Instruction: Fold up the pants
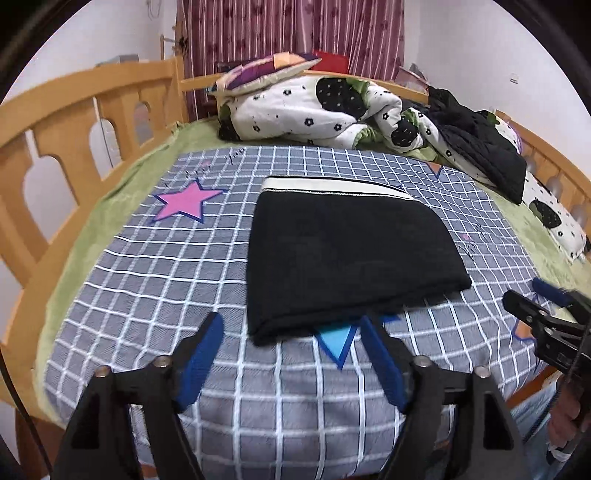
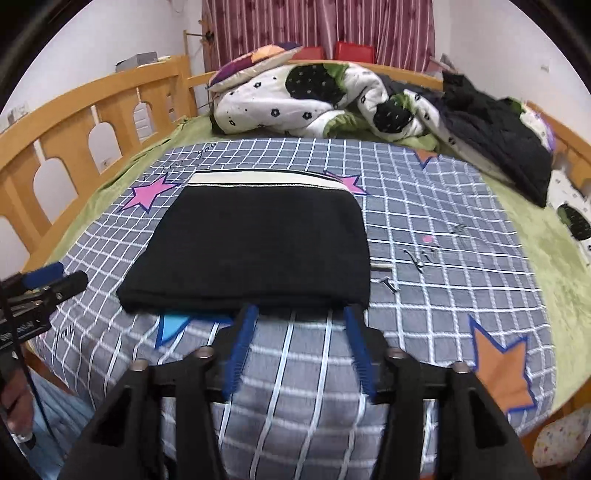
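Black pants (image 1: 351,251), folded into a compact rectangle with a cream waistband at the far edge, lie flat on a grey grid-checked sheet (image 1: 147,280) printed with coloured stars and scrawled script too small to read. Left gripper (image 1: 291,328) and right gripper (image 2: 299,317): jaws spread, nothing between them, poised just short of the pants' near edge. A crumpled flower-print quilt (image 1: 314,114) lies at the bed's far end.

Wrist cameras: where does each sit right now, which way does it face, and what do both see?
Left wrist: behind the open left gripper, looking down the bed at the folded pants; the right gripper shows at its right edge.
Right wrist: behind the open right gripper, facing the same way; the left gripper shows at its left edge.
Shared: pants, checked sheet, quilt, curtain.
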### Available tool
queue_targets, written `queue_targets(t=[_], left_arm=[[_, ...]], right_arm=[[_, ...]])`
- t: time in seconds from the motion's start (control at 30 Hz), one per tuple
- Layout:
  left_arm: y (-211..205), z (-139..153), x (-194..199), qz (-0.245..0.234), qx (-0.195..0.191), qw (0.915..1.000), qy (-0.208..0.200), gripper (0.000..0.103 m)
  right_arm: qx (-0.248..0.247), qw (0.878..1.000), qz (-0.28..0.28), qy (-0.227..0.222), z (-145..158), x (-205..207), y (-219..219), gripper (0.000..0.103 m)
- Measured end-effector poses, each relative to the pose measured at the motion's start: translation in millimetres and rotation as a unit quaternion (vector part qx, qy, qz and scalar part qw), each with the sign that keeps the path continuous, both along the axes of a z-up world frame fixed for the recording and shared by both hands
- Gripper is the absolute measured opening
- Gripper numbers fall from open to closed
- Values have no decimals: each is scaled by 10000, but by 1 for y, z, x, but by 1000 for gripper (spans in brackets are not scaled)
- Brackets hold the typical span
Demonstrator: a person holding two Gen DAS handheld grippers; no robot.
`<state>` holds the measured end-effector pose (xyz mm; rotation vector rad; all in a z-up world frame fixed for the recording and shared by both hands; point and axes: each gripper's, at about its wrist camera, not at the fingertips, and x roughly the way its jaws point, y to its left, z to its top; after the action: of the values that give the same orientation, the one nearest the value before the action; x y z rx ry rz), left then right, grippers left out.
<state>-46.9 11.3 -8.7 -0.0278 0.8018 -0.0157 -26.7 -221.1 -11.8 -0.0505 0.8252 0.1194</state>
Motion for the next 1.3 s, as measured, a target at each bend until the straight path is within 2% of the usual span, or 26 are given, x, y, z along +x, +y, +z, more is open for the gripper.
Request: queue_targets(t=[0.03, 0.07, 0.1, 0.2, 0.33, 0.47, 1.3], left_arm=[[1, 2, -10, 59, 45, 9999, -85, 80], [1, 2, -14, 88, 68, 9999, -116, 83], [2, 1, -20, 130, 101, 9997, -153, 84], [2, 0, -31, 221, 195, 9994, -198, 84], [2, 5, -38, 152, 25, 9997, -198, 84], [1, 10, -40, 139, 11, 9995, -295, 84], [3, -1, -37, 270, 25, 9995, -178, 84]], right_arm=[[3, 9999, -14, -107, 3, -9, 0, 86], [40, 9997, -34, -225, 6, -18, -1, 93], [78, 9994, -46, -340, 9, -30, -1, 93], [125, 9995, -86, -281, 7, -45, -3, 93], [110, 9996, -248, -108, -1, -51, -6, 93], [37, 9992, -326, -215, 3, -59, -7, 93], [29, 9987, -415, -285, 7, -62, -12, 93]])
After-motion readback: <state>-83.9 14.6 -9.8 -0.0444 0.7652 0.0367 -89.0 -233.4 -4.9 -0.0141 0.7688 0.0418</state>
